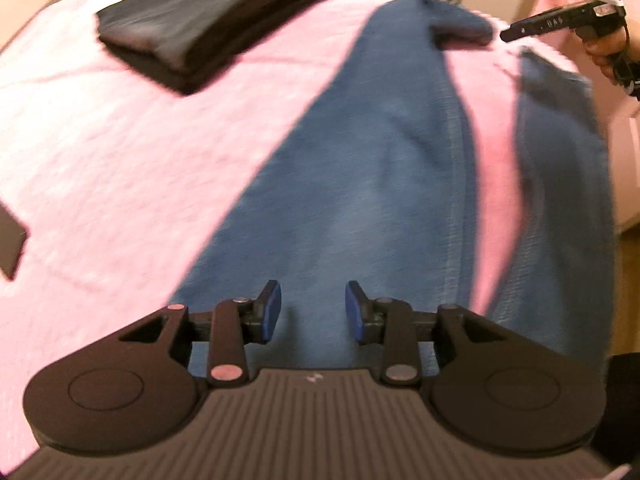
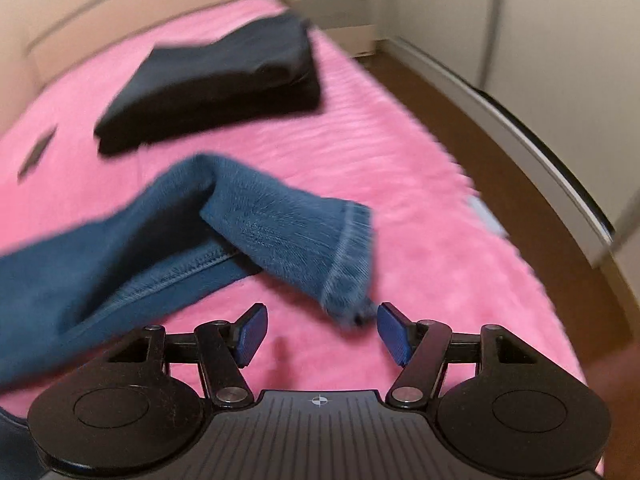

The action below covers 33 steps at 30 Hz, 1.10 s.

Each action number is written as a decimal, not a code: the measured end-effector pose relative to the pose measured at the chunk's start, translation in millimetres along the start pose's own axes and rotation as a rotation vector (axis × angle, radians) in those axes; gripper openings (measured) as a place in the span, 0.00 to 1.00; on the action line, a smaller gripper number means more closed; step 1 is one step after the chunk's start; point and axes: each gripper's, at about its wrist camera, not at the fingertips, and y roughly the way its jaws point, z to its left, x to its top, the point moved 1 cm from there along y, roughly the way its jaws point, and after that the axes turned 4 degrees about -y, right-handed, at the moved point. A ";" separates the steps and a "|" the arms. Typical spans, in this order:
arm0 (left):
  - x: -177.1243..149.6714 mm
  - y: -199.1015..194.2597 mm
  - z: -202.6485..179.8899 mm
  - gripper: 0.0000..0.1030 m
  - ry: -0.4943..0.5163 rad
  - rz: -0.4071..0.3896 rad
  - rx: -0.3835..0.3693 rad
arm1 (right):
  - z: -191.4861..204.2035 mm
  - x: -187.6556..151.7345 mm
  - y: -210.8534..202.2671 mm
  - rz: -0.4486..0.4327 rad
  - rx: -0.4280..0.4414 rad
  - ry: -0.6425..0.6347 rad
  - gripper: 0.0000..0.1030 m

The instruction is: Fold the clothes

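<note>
Blue jeans (image 1: pixel 380 168) lie spread lengthwise on the pink bed cover (image 1: pixel 140 152), legs running away from me. My left gripper (image 1: pixel 313 310) hovers open over the near, wide end of the jeans, nothing between its blue pads. The right gripper (image 1: pixel 506 35) shows at the top right, held by a hand, close to the folded-over leg end (image 1: pixel 460 24). In the right wrist view, that leg's hem (image 2: pixel 344 256) is turned back, and my right gripper (image 2: pixel 320 330) stands open just short of it, the hem corner almost touching the right pad (image 2: pixel 394 334).
A folded stack of black clothing (image 1: pixel 216 20) (image 2: pixel 216 88) rests on the bed beyond the jeans. A small dark flat object (image 1: pixel 12 244) lies at the left. Wooden floor (image 2: pixel 520 200) and white wardrobe doors (image 2: pixel 540 60) run along the bed's right side.
</note>
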 end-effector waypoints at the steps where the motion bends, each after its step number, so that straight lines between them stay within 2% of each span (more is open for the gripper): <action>1: -1.2 1.9 3.9 0.29 -0.007 0.001 0.011 | -3.4 4.3 3.9 0.014 0.010 0.008 0.47; 2: -2.1 3.9 5.3 0.29 -0.012 0.003 0.015 | -6.8 8.6 7.8 0.028 0.019 0.017 0.18; 3: -2.8 5.8 5.8 0.29 -0.017 0.004 0.017 | -13.4 15.6 -0.6 0.032 0.018 0.058 0.18; 4: -3.4 7.2 5.5 0.29 -0.022 0.005 0.016 | -20.7 23.3 -11.7 0.034 0.014 0.107 0.14; 6: -4.6 8.2 1.3 0.29 -0.023 0.006 0.005 | -35.4 38.6 -34.1 0.038 0.007 0.205 0.14; 8: -2.4 6.5 -4.4 0.30 -0.019 -0.001 -0.007 | -44.3 58.5 -67.2 0.030 -0.020 0.209 0.14; 12: 7.5 -0.3 -9.6 0.33 -0.021 -0.032 -0.026 | -42.0 60.9 -52.6 0.185 -0.124 0.104 0.14; 13: 11.3 -1.1 -9.7 0.34 -0.022 -0.039 -0.029 | -41.3 61.1 -48.1 0.226 -0.151 0.076 0.16; 14: 14.8 0.1 -9.3 0.34 -0.021 -0.044 -0.030 | -40.5 61.2 -43.5 0.267 -0.177 0.048 0.41; 15: 17.2 1.0 -9.2 0.34 -0.018 -0.047 -0.028 | -39.8 61.4 -39.0 0.308 -0.204 0.021 0.54; 16: 18.6 1.6 -8.7 0.34 -0.016 -0.048 -0.026 | -41.2 57.1 -33.2 0.308 -0.226 0.031 0.68; 19: 15.5 -1.4 -3.6 0.35 -0.018 -0.043 -0.004 | -38.1 46.0 -26.7 0.254 -0.263 0.084 0.68; 23: -8.9 -15.9 12.5 0.38 -0.085 -0.020 0.054 | -6.3 49.3 -30.4 0.182 -0.223 0.056 0.68; 27: -53.5 -37.9 25.9 0.38 -0.222 0.047 0.145 | 37.9 59.3 -23.2 0.127 -0.117 0.042 0.68; 30: -99.3 -57.2 41.7 0.38 -0.308 0.062 0.187 | 83.8 55.5 -10.5 0.155 -0.013 0.024 0.68; 33: -146.5 -76.5 58.3 0.41 -0.391 0.073 0.225 | 150.3 45.8 -1.4 0.198 0.091 -0.052 0.68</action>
